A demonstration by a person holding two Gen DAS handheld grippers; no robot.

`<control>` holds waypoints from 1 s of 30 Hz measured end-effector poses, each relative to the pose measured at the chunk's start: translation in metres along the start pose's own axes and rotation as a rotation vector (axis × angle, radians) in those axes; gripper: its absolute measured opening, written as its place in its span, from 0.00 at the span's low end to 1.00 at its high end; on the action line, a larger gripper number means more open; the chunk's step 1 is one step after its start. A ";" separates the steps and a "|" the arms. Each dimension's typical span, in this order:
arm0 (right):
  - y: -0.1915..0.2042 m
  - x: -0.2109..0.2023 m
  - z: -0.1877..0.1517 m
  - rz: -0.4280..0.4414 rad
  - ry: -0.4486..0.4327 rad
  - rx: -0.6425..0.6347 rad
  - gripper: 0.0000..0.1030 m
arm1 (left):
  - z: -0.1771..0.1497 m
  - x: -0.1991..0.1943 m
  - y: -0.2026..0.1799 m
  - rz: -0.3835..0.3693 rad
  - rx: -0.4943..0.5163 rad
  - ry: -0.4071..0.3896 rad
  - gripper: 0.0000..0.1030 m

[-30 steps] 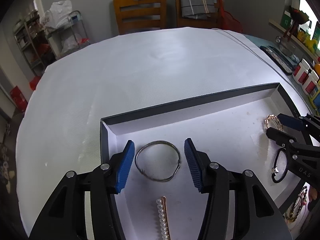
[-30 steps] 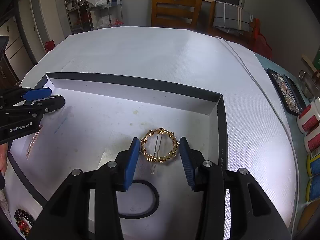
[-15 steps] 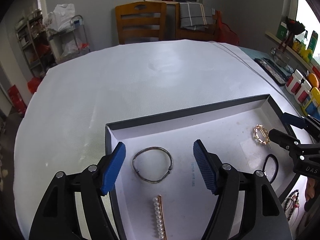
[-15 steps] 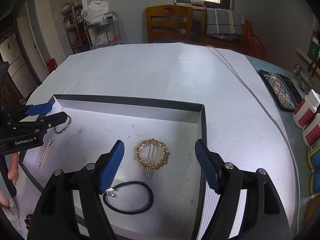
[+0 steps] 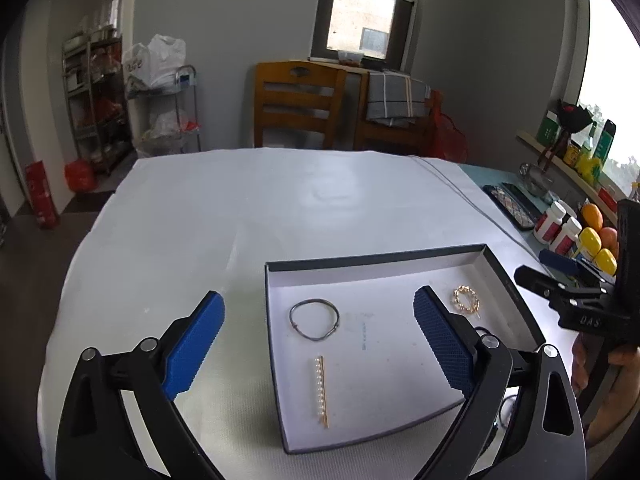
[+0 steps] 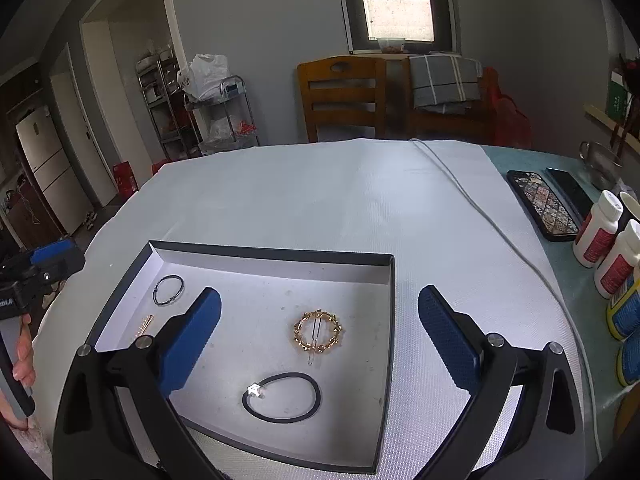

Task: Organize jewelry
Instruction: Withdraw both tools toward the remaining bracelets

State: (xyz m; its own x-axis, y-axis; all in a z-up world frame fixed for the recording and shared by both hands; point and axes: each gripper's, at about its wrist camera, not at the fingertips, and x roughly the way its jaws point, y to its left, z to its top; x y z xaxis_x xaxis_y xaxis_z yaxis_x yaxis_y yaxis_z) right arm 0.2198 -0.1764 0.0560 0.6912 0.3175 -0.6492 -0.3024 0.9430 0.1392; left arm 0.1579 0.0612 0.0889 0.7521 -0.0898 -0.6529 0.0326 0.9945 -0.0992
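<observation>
Home dining room: chairs [image 6: 344, 96], fridge [image 6: 44, 168]

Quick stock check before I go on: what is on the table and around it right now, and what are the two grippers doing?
tray: 1, dark rim, white floor, on the white table
bangle: 1, dark metal, tray's far left
pearl clip: 1, gold with pearls, in front of the bangle
round clip: 1, gold, tray's right half
hair tie: 1, black with white charm, in front of the round clip
phones: 2, dark, table's right edge
bottles: 2, white with red labels, right edge
chairs: 2, wooden, behind the table
left gripper: blue pads, opening, holds nothing
right gripper: blue pads, opening, holds nothing
</observation>
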 end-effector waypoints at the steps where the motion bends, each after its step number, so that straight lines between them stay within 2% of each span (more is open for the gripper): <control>1: 0.000 -0.003 0.001 -0.004 -0.005 0.000 0.95 | -0.002 -0.004 -0.001 0.010 0.005 -0.003 0.94; 4: 0.002 -0.012 0.002 -0.026 -0.019 -0.006 0.95 | -0.012 -0.018 -0.005 0.032 0.034 -0.017 0.95; 9: 0.009 -0.033 -0.009 -0.054 -0.055 -0.035 0.95 | -0.032 -0.037 -0.007 0.021 0.047 -0.036 0.96; 13: 0.010 -0.044 -0.027 -0.046 -0.021 -0.034 0.95 | -0.050 -0.047 -0.014 0.082 0.119 -0.025 0.97; 17: 0.013 -0.068 -0.051 -0.027 -0.050 -0.066 0.95 | -0.076 -0.051 -0.012 0.029 0.144 0.020 0.97; 19: 0.017 -0.080 -0.063 -0.063 -0.080 -0.121 0.95 | -0.088 -0.052 -0.011 0.020 0.150 0.039 0.97; 21: 0.019 -0.086 -0.076 -0.100 -0.071 -0.169 0.95 | -0.102 -0.054 -0.010 0.017 0.166 0.032 0.97; 25: 0.013 -0.095 -0.097 -0.070 -0.030 -0.156 0.95 | -0.130 -0.056 -0.009 -0.013 0.186 0.047 0.97; 27: 0.007 -0.097 -0.107 -0.033 0.002 -0.130 0.95 | -0.139 -0.052 -0.009 -0.022 0.189 0.081 0.97; 30: -0.002 -0.096 -0.120 0.049 0.064 -0.075 0.95 | -0.150 -0.045 -0.010 -0.082 0.184 0.120 0.97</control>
State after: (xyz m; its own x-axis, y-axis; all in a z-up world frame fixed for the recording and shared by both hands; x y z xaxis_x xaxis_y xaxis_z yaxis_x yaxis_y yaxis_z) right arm 0.0754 -0.2203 0.0284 0.6322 0.3534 -0.6895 -0.3845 0.9157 0.1168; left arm 0.0256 0.0473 0.0066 0.6589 -0.1650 -0.7339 0.2176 0.9757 -0.0240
